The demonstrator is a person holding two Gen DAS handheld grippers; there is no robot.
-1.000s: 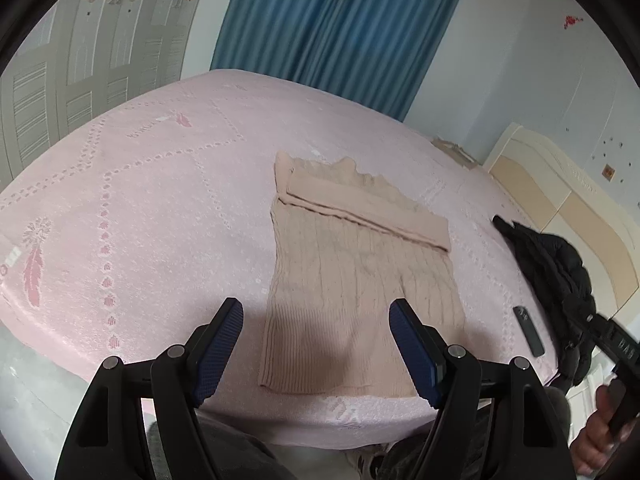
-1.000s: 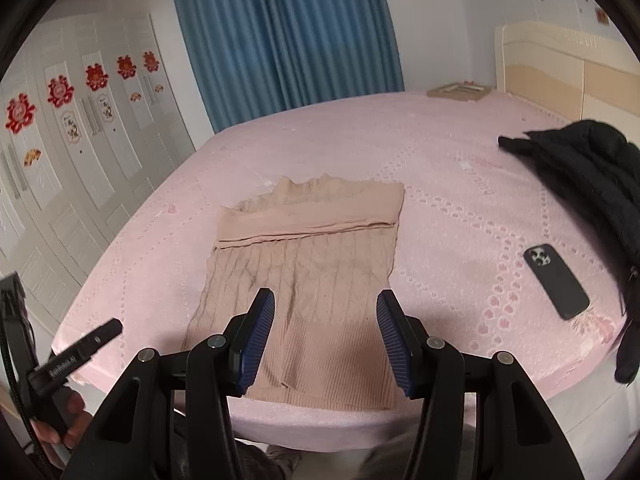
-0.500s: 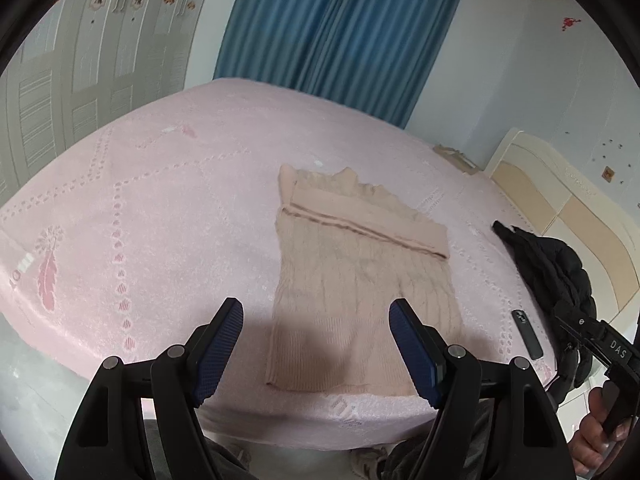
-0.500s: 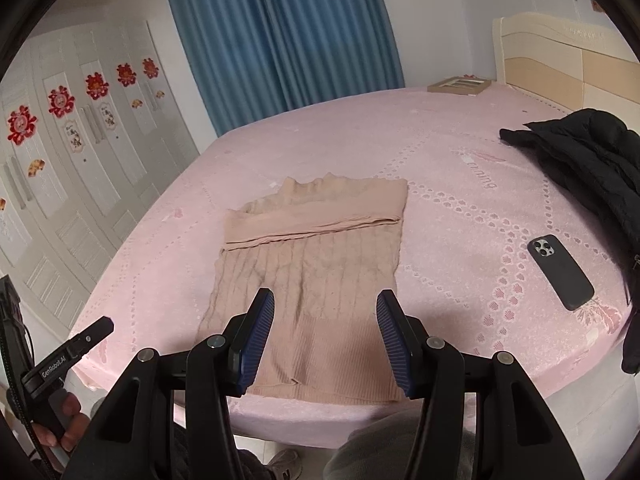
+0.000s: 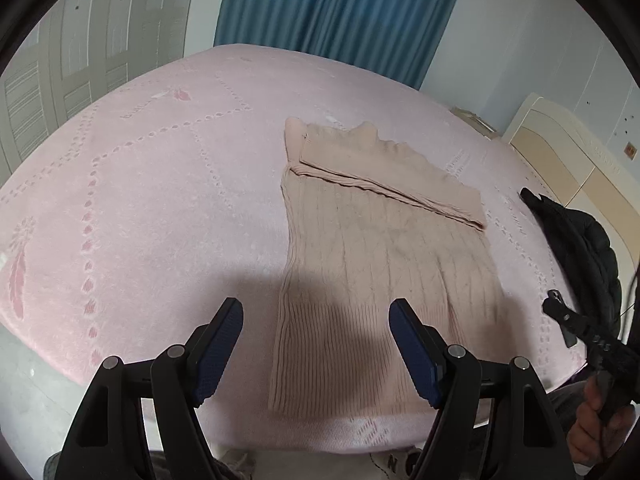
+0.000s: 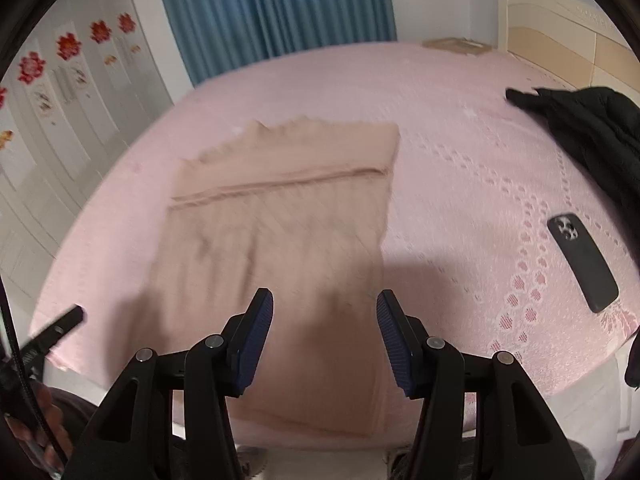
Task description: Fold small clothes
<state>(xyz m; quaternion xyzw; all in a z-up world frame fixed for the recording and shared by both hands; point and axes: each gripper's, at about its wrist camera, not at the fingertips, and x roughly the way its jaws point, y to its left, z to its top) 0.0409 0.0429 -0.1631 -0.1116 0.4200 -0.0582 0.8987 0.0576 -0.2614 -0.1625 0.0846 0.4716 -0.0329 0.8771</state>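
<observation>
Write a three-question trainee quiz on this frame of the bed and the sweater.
1. True or false: the left gripper is shut on the beige sweater.
2. What dark flat item lies on the bedspread near the black jacket?
3. Which end of the sweater is folded over: A) far end, B) near hem?

Key: 1 false, both grippers hover open; right gripper too. 2 a phone. 3 A.

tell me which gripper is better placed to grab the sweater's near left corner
Left, probably. The left hand-held gripper is open with the sweater's near left corner just beyond its fingertips; the right hand-held gripper sits over the sweater's near right part.
</observation>
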